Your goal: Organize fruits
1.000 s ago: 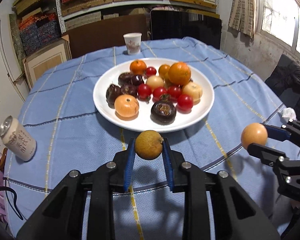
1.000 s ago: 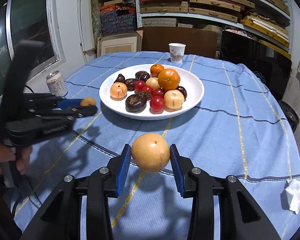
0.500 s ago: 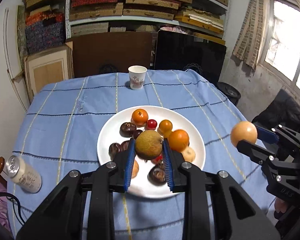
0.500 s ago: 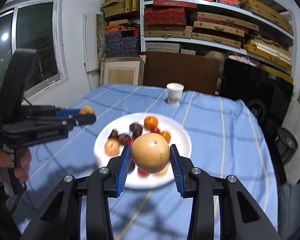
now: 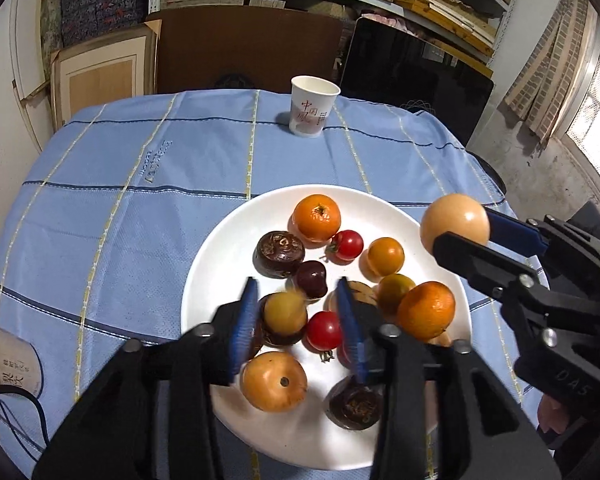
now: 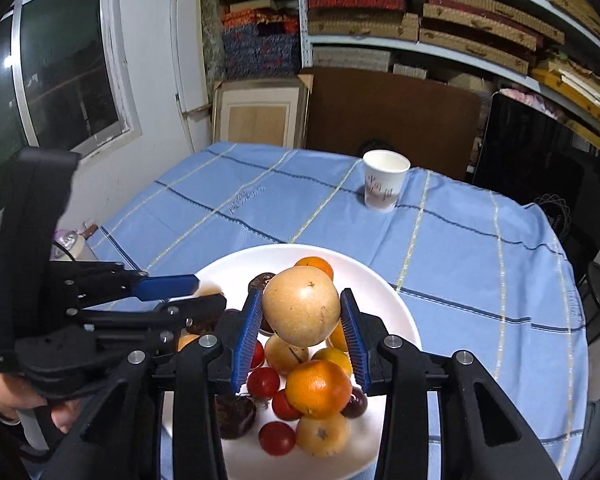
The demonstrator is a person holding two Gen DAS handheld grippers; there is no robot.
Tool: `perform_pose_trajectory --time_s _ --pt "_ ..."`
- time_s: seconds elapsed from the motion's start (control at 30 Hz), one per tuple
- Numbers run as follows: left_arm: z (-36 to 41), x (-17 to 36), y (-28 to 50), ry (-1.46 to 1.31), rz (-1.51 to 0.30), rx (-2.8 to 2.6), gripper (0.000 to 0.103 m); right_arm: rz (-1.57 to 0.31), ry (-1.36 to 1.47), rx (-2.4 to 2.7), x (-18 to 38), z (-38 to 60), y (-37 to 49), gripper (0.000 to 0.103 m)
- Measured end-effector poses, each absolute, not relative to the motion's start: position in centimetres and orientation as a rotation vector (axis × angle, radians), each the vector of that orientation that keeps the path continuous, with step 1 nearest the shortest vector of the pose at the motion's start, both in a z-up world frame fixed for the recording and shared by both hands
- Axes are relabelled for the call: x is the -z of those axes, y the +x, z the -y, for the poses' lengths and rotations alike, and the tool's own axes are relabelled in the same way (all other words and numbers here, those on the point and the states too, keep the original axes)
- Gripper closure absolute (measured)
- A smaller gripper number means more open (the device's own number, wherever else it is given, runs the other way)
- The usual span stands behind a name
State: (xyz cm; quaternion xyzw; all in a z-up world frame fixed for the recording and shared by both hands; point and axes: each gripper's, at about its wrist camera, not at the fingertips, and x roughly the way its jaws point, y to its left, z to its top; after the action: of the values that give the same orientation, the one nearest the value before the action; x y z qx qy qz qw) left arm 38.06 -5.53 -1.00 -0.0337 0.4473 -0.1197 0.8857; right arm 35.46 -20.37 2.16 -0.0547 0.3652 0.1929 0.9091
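A white plate (image 5: 228, 248) on the blue tablecloth holds several oranges, red tomatoes and dark fruits. My left gripper (image 5: 298, 320) hangs over the plate with its jaws open. A small yellow-brown fruit (image 5: 285, 312), blurred, sits free between them on a dark fruit. My right gripper (image 6: 302, 320) is shut on a large tan round fruit (image 6: 301, 311) above the plate (image 6: 396, 308). This fruit also shows in the left wrist view (image 5: 455, 225), over the plate's right rim.
A paper cup (image 5: 313, 106) stands at the far side of the table. A drink can (image 5: 10, 364) lies at the left edge. Shelves, a picture frame and a dark screen stand behind the table. A window is at the right.
Both grippers moved forward over the plate. My left gripper opened and let go of the small yellow-brown fruit, which dropped among the fruits. My right gripper kept hold of the tan fruit.
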Motion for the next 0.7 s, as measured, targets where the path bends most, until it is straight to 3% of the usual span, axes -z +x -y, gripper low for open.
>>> perform_pose_trajectory --time_s 0.07,0.17,0.33,0.53,0.6,0.67,0.7 --pt "5.2 1.0 37.8 -0.081 -0.914 0.238 0.032 -0.731 -0.117 -0.388 -2.3 20.3 35.1 0.052" --pt "4.8 0.1 37.0 -0.081 -0.88 0.226 0.021 -0.708 -0.123 -0.382 -3.0 20.6 34.0 0.049" --pt "3.8 -2.6 32.8 -0.054 -0.824 0.219 0.016 -0.64 -0.095 -0.374 -6.0 21.9 28.4 0.048" --pt "2.7 -5.6 20.8 0.035 -0.646 0.195 0.005 -0.546 -0.064 -0.317 -7.1 23.5 15.9 0.031" --pt "2.6 -5.9 16.8 0.049 -0.61 0.169 0.005 -0.505 -0.058 -0.234 -6.7 23.8 11.2 0.025" --pt "2.5 -6.2 13.4 0.041 -0.591 0.122 0.005 -0.447 -0.052 -0.136 -6.4 23.7 6.9 0.003" --pt "2.4 -6.2 11.9 0.029 -0.584 0.101 0.005 -0.417 -0.048 -0.107 -6.3 23.6 5.2 0.003"
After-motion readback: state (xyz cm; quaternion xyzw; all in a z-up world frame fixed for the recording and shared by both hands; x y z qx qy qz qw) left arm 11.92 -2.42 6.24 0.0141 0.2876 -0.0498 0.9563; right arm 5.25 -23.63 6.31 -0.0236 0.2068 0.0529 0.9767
